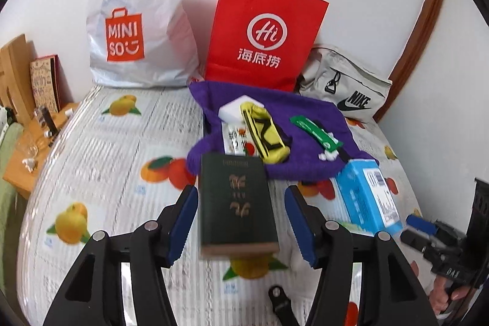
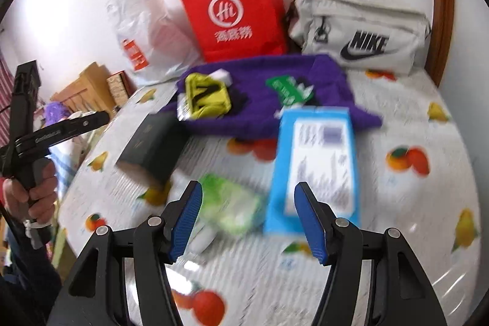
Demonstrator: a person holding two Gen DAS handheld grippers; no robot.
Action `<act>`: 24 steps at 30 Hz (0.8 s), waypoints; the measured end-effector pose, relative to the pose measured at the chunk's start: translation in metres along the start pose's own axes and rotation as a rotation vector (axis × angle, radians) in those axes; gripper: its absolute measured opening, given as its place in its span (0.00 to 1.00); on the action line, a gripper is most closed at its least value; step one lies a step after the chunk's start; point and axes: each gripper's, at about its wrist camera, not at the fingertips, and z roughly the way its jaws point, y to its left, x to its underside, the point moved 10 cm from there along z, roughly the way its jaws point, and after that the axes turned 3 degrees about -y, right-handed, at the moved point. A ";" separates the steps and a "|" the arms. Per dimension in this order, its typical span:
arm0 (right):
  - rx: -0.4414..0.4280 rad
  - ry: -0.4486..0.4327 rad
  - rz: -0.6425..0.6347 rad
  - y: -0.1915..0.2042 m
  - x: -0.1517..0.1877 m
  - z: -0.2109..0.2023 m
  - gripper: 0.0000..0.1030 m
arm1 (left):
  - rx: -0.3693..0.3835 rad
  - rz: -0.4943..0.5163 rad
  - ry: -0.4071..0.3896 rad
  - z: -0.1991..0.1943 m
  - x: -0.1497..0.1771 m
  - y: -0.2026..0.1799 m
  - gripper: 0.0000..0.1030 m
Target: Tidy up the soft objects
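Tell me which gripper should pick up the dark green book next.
Left, probably. The left gripper is open with the dark green book lying directly between its fingers. The right gripper faces the blue box and green packet instead.

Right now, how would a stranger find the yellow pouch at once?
Look at the red paper bag standing against the wall. In front of it lies a purple towel. The yellow pouch lies on that towel, the only bright yellow thing with black straps.
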 end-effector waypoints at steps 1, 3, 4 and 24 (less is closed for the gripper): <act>-0.008 0.010 0.002 0.005 0.007 0.000 0.60 | -0.001 -0.003 0.004 -0.001 0.005 0.002 0.55; -0.027 0.032 -0.007 0.019 0.023 0.002 0.60 | -0.011 -0.004 0.009 -0.002 0.014 0.007 0.55; -0.037 0.033 -0.010 0.024 0.027 0.002 0.61 | -0.017 -0.003 0.014 -0.002 0.019 0.010 0.55; -0.077 0.013 -0.034 0.073 0.044 0.036 0.05 | 0.008 -0.028 0.092 -0.008 0.084 0.040 0.55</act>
